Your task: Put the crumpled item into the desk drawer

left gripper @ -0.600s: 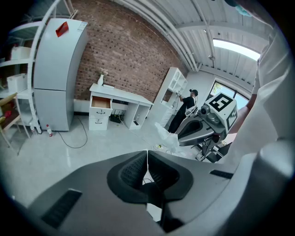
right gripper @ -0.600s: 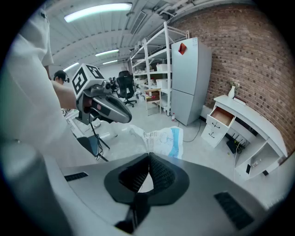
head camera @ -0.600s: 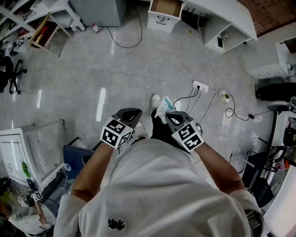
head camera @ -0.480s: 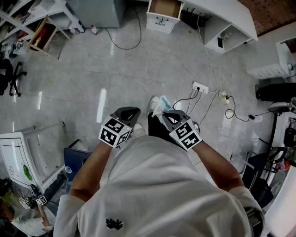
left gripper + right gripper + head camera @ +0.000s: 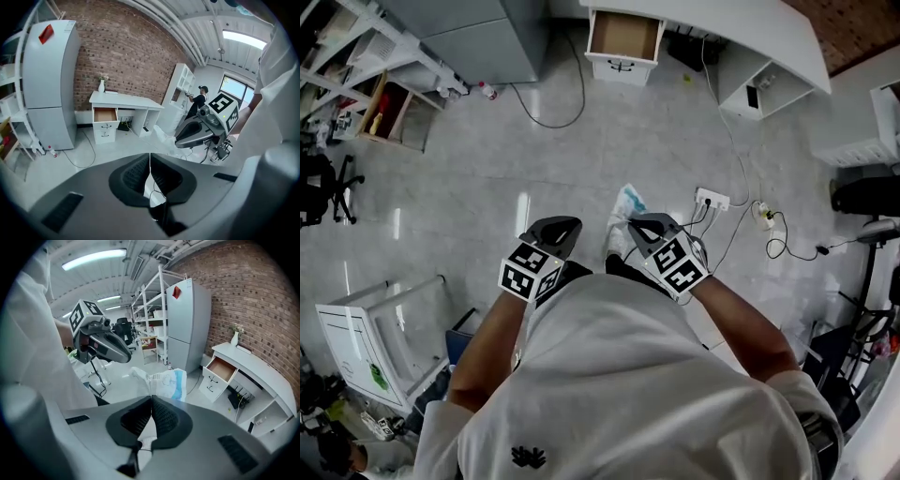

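Note:
The crumpled item (image 5: 627,201), a white and blue plastic wrapper, sticks out of my right gripper (image 5: 637,223), whose jaws are shut on it. In the right gripper view the crumpled item (image 5: 162,381) rises just beyond the right gripper (image 5: 151,401). My left gripper (image 5: 559,226) is held beside it at waist height, shut with nothing in it; the left gripper (image 5: 150,160) shows its pads pressed together. The white desk (image 5: 741,23) stands far ahead, its drawer (image 5: 624,37) pulled open and showing a bare wooden bottom. The drawer (image 5: 220,369) is also seen from the side.
A grey fridge (image 5: 478,33) stands left of the desk. A power strip (image 5: 713,200) with cables lies on the floor to the right. Shelving (image 5: 366,75) and an office chair (image 5: 321,178) are at left; a white cabinet (image 5: 366,342) is at lower left.
The person has walked forward toward the desk; the open drawer sits lower and larger in the head view. Both grippers keep their places in front of the body, the right still holding the wrapper.

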Action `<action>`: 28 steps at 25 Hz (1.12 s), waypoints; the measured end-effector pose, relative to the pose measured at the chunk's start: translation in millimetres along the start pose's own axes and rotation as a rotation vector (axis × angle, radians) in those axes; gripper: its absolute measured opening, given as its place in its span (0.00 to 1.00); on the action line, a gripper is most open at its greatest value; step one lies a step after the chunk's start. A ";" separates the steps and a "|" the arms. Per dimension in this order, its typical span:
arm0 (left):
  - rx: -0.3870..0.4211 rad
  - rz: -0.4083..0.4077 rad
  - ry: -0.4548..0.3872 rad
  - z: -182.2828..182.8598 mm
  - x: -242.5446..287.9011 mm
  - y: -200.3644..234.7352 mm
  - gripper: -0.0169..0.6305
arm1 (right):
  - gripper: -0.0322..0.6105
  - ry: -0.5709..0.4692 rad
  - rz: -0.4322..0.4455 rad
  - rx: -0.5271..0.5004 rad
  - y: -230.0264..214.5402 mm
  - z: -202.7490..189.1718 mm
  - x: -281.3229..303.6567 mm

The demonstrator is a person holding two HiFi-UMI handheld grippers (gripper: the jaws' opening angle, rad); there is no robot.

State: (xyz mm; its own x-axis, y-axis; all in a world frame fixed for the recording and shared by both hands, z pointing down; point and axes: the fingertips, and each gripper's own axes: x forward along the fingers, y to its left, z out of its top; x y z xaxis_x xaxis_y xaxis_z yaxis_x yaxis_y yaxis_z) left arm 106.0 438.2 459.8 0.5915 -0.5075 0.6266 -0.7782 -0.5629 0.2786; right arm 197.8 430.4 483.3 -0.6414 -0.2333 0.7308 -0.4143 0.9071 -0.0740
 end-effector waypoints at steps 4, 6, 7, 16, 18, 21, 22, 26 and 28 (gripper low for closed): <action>0.001 -0.013 -0.018 37.5 23.8 16.3 0.06 | 0.10 0.007 -0.010 -0.010 -47.0 11.2 9.3; 0.006 -0.038 -0.013 52.7 36.9 29.1 0.06 | 0.10 0.009 -0.014 0.011 -70.6 17.2 19.8; 0.011 -0.049 -0.009 60.4 44.4 39.8 0.06 | 0.10 0.013 -0.018 0.022 -83.9 21.2 27.3; 0.031 -0.161 0.004 137.7 81.1 184.2 0.06 | 0.10 0.050 -0.111 0.090 -187.9 110.9 107.3; 0.041 -0.191 0.008 156.4 80.2 218.4 0.06 | 0.10 0.058 -0.137 0.099 -204.9 137.3 124.8; 0.079 -0.229 0.014 179.9 78.6 262.8 0.06 | 0.10 0.063 -0.172 0.114 -228.4 172.5 148.1; 0.092 -0.241 0.016 186.2 78.8 276.6 0.06 | 0.10 0.065 -0.184 0.117 -235.9 182.7 155.7; 0.128 -0.283 0.041 201.1 81.9 330.3 0.06 | 0.10 0.083 -0.233 0.125 -264.6 214.1 187.7; 0.139 -0.295 0.053 207.3 85.7 354.5 0.06 | 0.10 0.096 -0.256 0.126 -281.3 225.8 201.2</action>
State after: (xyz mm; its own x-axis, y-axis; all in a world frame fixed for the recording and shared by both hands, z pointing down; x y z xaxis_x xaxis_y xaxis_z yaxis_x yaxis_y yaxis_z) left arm -75.4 59.9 461.4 0.7724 -0.2769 0.5716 -0.5366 -0.7660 0.3541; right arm 39.5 49.2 497.9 -0.4445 -0.4096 0.7967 -0.6355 0.7709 0.0417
